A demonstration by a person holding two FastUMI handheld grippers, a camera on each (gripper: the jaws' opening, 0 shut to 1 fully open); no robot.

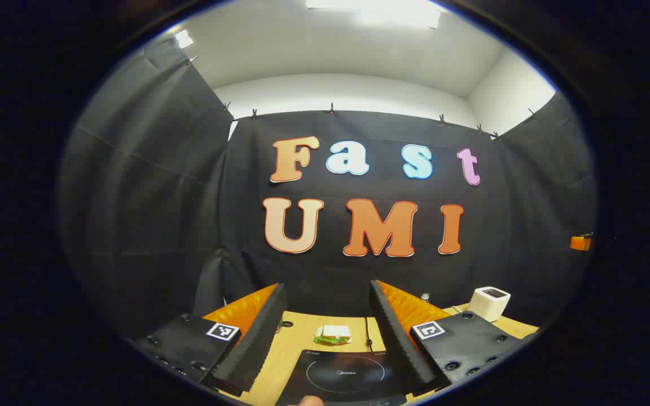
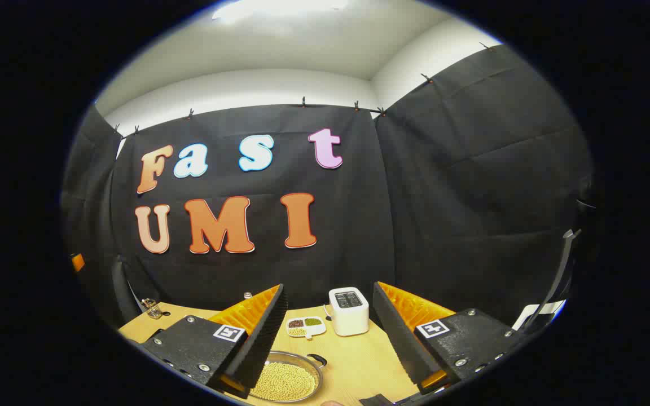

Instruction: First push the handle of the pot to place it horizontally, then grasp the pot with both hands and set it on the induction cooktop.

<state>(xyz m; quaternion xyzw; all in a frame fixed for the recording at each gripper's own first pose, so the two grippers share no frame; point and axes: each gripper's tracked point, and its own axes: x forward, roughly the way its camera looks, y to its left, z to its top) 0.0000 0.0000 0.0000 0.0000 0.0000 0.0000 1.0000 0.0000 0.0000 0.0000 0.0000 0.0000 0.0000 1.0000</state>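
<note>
Nothing done yet. Both hand-held grippers, left (image 1: 325, 327) and right (image 2: 328, 332), spread wide, holding nothing. Pot (image 2: 286, 379) of beans on tabletop (image 2: 359, 361), handle (image 2: 317, 358) unpushed; induction cooktop (image 1: 347, 376) bare.

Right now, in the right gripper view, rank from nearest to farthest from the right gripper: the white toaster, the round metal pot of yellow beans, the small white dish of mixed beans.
1. Round metal pot of yellow beans, by the left finger.
2. Small white dish of mixed beans, beyond the pot.
3. White toaster, slightly farther back, centre.
</note>
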